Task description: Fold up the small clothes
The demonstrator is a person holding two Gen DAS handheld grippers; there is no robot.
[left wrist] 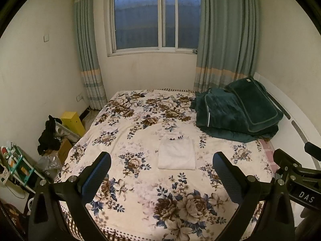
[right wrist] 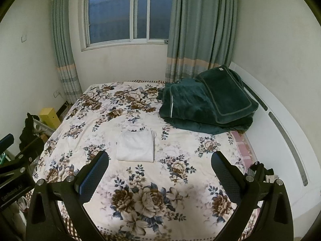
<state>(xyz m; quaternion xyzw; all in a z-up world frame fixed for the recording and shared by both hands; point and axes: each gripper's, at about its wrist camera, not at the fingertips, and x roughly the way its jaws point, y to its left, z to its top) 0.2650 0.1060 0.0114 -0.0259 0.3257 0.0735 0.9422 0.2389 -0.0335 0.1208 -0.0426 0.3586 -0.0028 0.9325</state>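
A small white garment (left wrist: 176,153) lies folded into a neat rectangle in the middle of the floral bedspread (left wrist: 140,190). It also shows in the right wrist view (right wrist: 135,146). My left gripper (left wrist: 161,156) is open and empty, held above the near part of the bed, short of the garment. My right gripper (right wrist: 159,155) is open and empty too, held beside the left one, with the garment ahead and slightly left. The right gripper's body shows at the right edge of the left wrist view (left wrist: 297,172).
A pile of dark green blankets (left wrist: 238,114) sits at the bed's far right corner, by the white headboard (right wrist: 280,132). Left of the bed on the floor are a yellow box (left wrist: 72,122), black cloth (left wrist: 49,138) and cluttered shelves (left wrist: 16,166). A window and curtains stand behind.
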